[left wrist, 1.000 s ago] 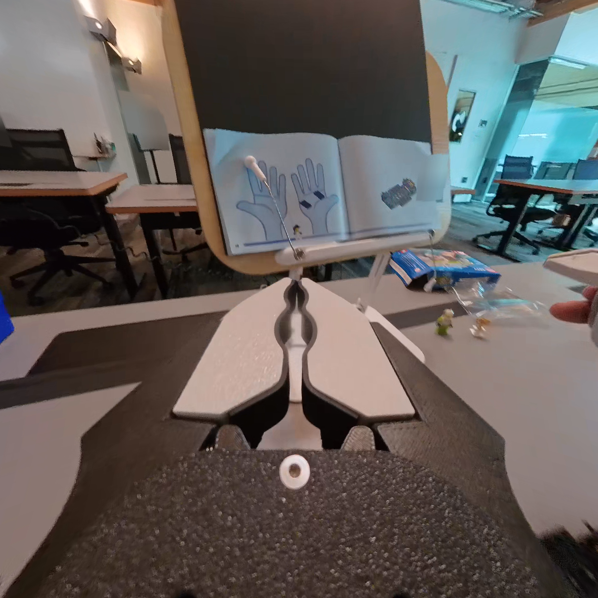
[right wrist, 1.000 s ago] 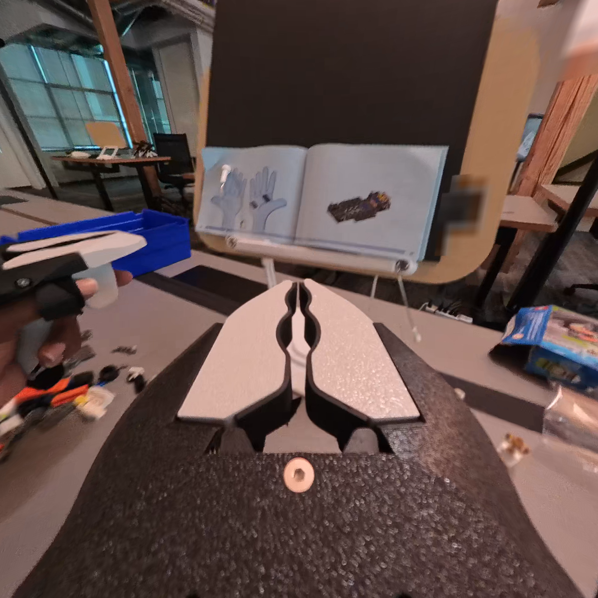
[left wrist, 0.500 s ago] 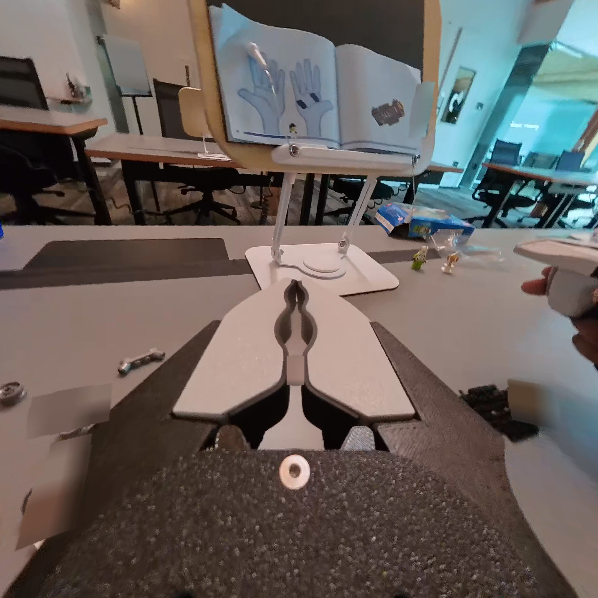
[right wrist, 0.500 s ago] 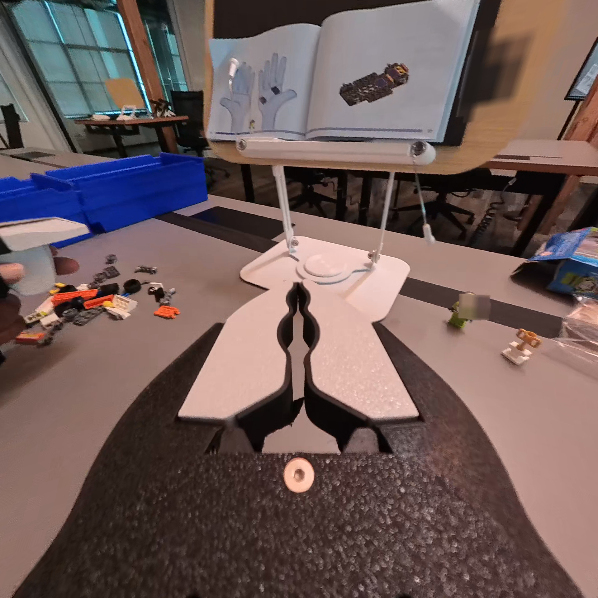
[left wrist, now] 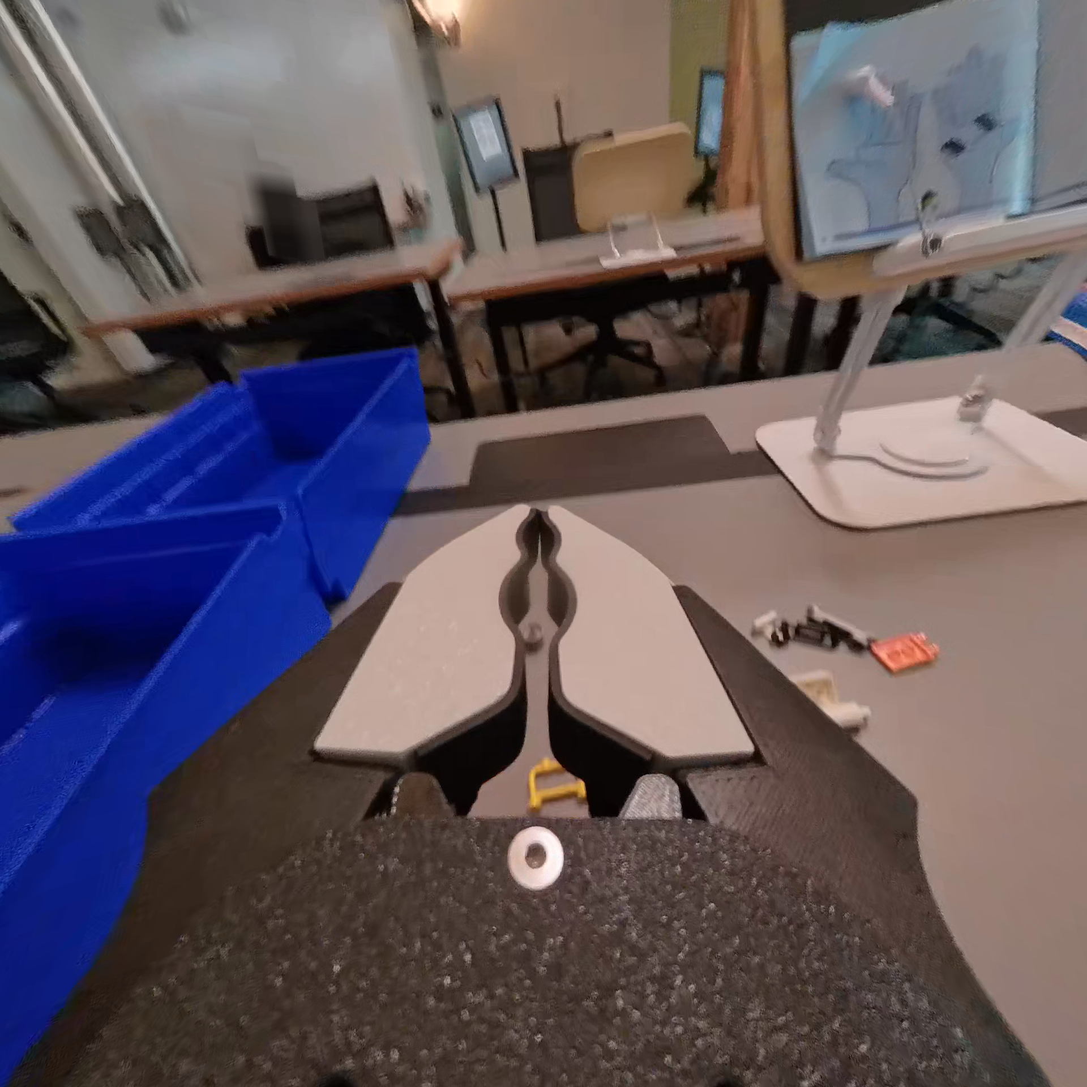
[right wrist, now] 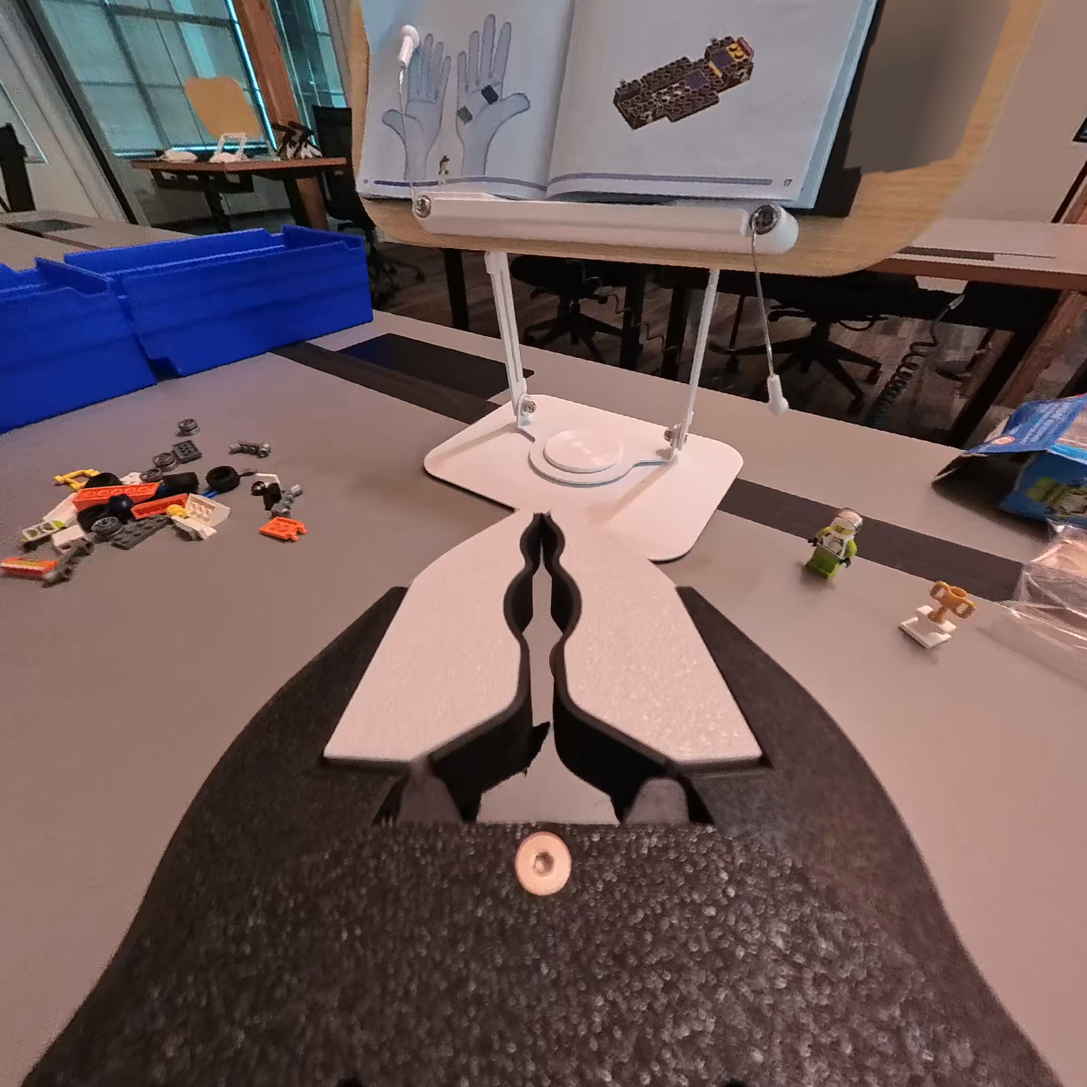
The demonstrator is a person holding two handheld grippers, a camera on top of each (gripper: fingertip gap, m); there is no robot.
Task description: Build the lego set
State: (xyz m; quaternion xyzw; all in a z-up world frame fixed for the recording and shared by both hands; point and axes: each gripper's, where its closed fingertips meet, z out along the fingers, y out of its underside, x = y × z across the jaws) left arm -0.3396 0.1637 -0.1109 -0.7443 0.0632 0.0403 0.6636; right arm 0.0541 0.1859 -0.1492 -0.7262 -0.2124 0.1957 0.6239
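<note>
Two hand-held grippers [left wrist: 538, 517] [right wrist: 541, 520] closed, empty; booklet [right wrist: 588, 94] open.

We see blue bins [right wrist: 194, 300] at the far left of a grey table [right wrist: 235, 647], a white book stand [right wrist: 588, 464] at its middle, and office desks [left wrist: 588, 264] with chairs [right wrist: 823, 347] beyond.

**Lego parts lie loose, unbuilt**

A scattered pile of lego pieces [right wrist: 138, 503], orange, black, grey, white and yellow, lies on the desk [right wrist: 247, 635]. A green minifigure [right wrist: 832, 544] stands upright, well apart, near a small gold trophy [right wrist: 941, 612].
</note>
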